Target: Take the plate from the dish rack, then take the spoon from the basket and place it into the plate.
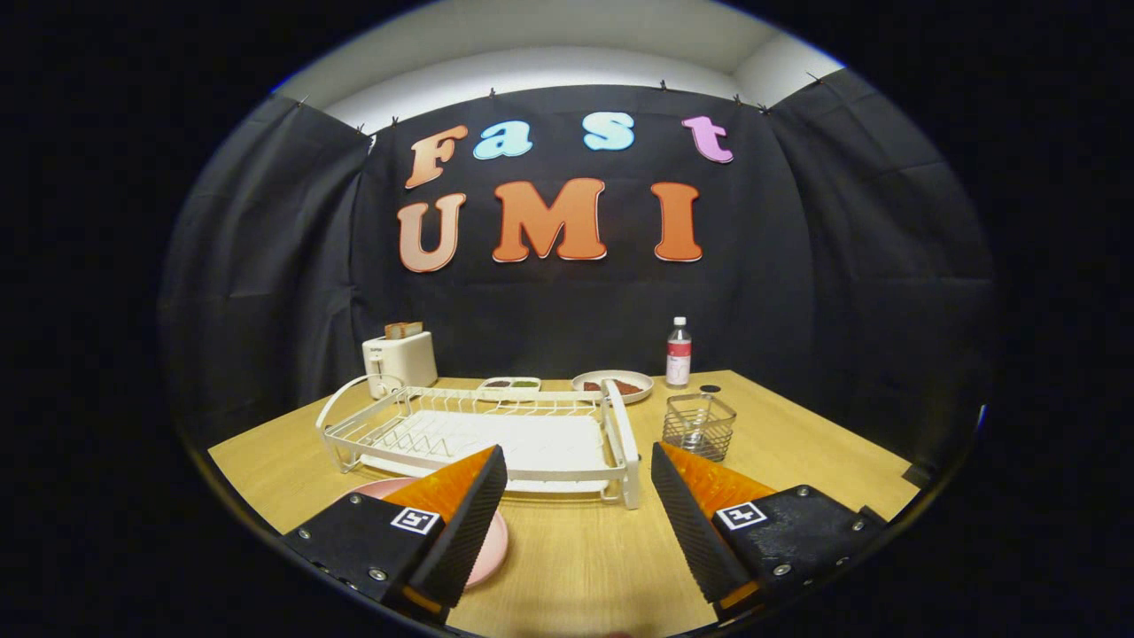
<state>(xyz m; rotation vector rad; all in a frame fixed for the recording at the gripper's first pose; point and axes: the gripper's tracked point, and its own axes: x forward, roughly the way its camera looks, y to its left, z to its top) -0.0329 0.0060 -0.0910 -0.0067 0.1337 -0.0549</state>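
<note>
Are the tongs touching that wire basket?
Apart. In the gripper view the open tongs hold nothing, and a strip of bare table shows between the right fingertip and the wire basket beyond it.

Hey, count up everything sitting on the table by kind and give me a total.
Dish rack: 1
Plates: 2, pink plate under the left finger, white plate behind the rack
Wire basket: 1
Toaster: 1
Bottle: 1
Small tray: 1
Total: 7
The gripper is open, holding nothing.
</note>
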